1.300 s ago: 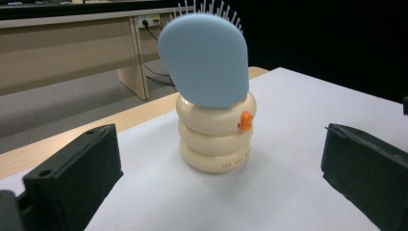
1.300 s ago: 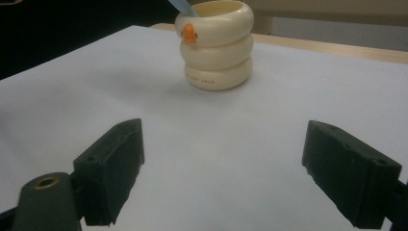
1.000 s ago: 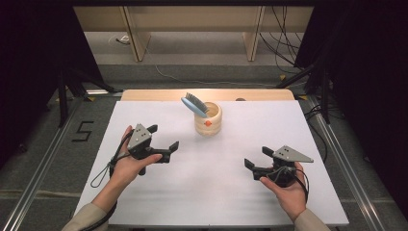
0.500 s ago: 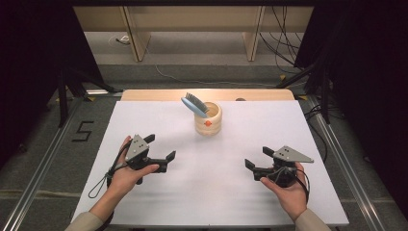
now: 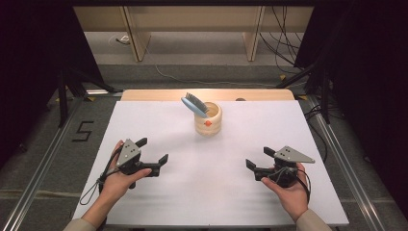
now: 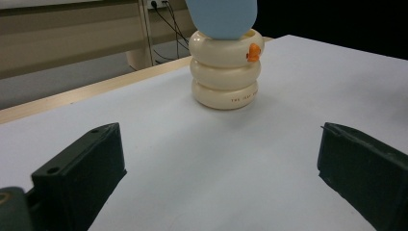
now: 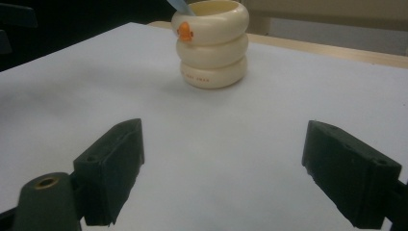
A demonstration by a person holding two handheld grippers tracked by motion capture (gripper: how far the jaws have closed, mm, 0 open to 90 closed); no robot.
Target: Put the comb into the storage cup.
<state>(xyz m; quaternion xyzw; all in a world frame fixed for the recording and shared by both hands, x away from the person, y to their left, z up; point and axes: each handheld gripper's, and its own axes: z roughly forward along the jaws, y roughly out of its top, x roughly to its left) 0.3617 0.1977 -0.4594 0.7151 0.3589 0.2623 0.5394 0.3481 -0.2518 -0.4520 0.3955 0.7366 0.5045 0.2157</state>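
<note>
A cream ribbed cup (image 5: 208, 119) (image 6: 225, 69) (image 7: 212, 43) with a small orange mark stands at the middle back of the white table (image 5: 192, 192). A light blue brush (image 5: 194, 103) (image 6: 222, 17) leans out of it to the left. My left gripper (image 5: 153, 151) (image 6: 216, 178) rests low at the front left, open and holding nothing, aimed toward the cup. At the front right my right gripper (image 5: 260, 158) (image 7: 226, 173) is also open with nothing between its jaws, well short of the cup.
A wooden strip (image 5: 207, 94) runs along the table's far edge. Beyond it stand shelf legs (image 5: 134, 33) and loose cables (image 5: 284, 43) on the floor. Metal rails (image 5: 43, 159) flank the table, and a floor mark "5" (image 5: 82, 131) lies at the left.
My left gripper has drawn back toward the table's front edge, away from the cup. The right gripper, cup and brush have stayed put.
</note>
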